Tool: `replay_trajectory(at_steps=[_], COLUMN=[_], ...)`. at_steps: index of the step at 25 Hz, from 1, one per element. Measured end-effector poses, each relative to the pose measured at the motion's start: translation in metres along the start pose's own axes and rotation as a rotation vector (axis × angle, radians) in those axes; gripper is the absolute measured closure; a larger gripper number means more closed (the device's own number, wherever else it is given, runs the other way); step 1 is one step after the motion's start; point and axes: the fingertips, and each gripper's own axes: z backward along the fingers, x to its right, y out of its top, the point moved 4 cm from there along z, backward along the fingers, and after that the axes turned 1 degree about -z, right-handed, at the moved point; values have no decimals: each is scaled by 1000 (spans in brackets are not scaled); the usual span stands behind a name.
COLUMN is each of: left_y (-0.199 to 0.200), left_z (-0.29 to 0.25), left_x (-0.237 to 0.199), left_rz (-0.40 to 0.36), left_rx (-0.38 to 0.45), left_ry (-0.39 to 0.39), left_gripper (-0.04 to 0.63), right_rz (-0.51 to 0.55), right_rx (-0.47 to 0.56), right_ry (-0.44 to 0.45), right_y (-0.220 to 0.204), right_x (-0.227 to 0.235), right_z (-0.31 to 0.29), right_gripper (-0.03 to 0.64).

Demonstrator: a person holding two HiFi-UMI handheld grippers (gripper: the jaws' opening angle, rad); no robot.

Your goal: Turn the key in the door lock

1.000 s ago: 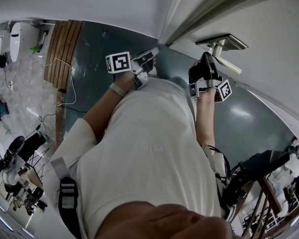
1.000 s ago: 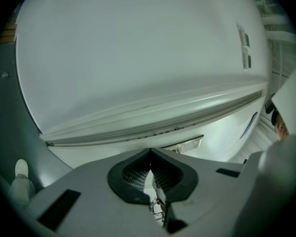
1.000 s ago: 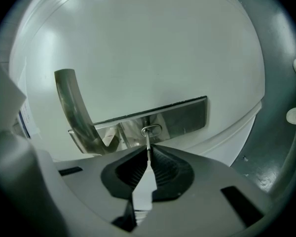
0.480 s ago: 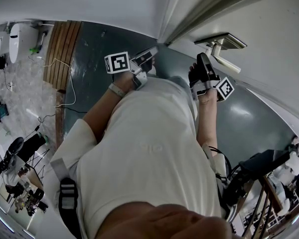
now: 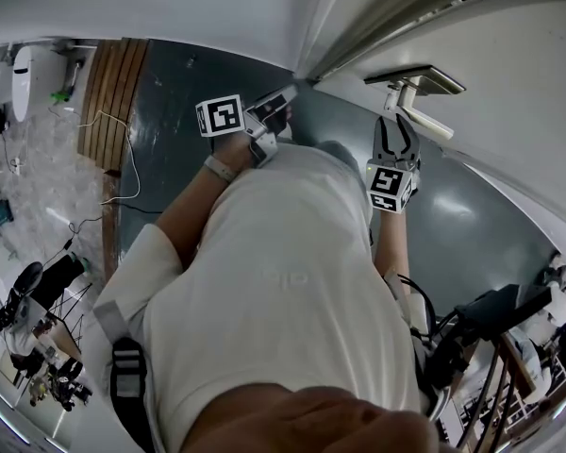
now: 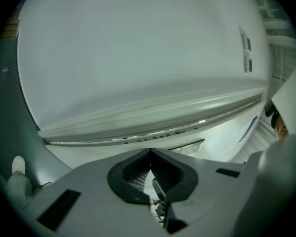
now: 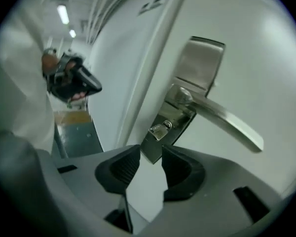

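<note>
A steel lock plate with a lever handle is on the white door. A small silver key sticks out of the cylinder below the lever. My right gripper sits just short of the key; its jaws have just been opening and stand open, with nothing between them. In the head view the right gripper points up at the handle and hides the key. My left gripper is shut and empty, held level near the door's edge; in its own view the left gripper faces bare white door.
The door's frame edge runs diagonally above both grippers. Below lies dark green floor with a wooden strip and a loose cable. The person's white-shirted torso fills the middle. Stands and gear crowd the lower right.
The right gripper has rolled so its marker cube now faces the head camera, drawn back slightly from the lock, and opened its jaws. The left gripper has kept still.
</note>
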Motion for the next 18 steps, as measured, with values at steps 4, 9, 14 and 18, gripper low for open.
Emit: replay_trajectory(at_steps=[4,9,14,18], left_y=[0,-3,-1,-1], left_z=[-1,2,5,8], left_x=[1,-1,1,-1], left_rz=[-7,2,1,14], left_rx=[1,10,18,29], left_ry=[5,-1,17,3], left_gripper=[589,589,589,589], right_rz=[378,500,493,447], right_rx=[-33,-20,-4,0], right_ry=[-156,-228,-285,-316], right_y=[2,13,19,23], right_x=[-2,-4,-1,1], right_z=[-5,-15,-20,-19], right_gripper=[497,497,499,533])
